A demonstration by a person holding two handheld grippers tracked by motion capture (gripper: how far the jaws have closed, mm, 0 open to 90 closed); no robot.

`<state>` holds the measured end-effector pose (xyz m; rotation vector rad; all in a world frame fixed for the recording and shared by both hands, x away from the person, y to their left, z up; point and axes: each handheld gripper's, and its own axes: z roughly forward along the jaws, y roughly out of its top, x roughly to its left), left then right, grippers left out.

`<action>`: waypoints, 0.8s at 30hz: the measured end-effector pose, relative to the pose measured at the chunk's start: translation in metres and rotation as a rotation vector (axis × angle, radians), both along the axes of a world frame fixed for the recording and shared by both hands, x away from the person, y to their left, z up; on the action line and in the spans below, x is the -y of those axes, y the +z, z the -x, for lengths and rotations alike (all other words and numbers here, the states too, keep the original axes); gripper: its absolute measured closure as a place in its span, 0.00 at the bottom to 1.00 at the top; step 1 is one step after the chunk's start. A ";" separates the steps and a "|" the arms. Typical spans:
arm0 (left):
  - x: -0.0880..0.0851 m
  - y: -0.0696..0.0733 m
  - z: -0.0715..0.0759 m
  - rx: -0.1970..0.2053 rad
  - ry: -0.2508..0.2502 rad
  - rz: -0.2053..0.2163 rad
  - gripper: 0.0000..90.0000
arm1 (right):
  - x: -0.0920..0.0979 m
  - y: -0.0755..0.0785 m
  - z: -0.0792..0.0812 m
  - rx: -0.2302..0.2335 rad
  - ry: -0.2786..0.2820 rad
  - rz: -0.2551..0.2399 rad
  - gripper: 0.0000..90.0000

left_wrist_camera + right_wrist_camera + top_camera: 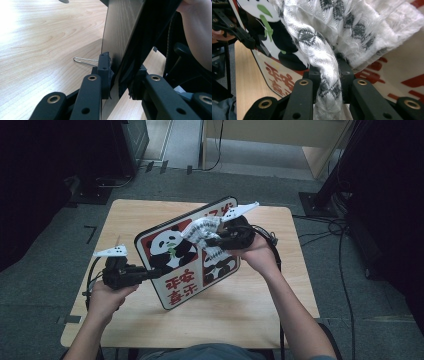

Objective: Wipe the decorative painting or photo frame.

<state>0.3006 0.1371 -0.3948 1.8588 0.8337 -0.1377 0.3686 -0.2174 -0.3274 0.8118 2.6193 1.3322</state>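
Gripping board [172,270] by lower left edge, my left gripper [150,274] held it tilted above table [260,310], jaws clamped on its thin edge. Panda print faced up toward me. My right gripper [212,241] pinched cloth [202,231], white with grey zigzag, jaws narrow on bunched fold, cloth pressed against board face near upper right. Wire loop [83,60] lay on table behind board.

Right gripper [329,72]: jaws clamped on white-and-grey cloth [332,37].
Cloth: pressed against panda board [402,65].
Left gripper [249,42]: at board's left edge.
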 end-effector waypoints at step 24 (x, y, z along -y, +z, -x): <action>0.000 0.000 0.000 -0.012 -0.002 0.000 0.84 | 0.005 -0.028 0.006 -0.047 -0.010 0.039 0.87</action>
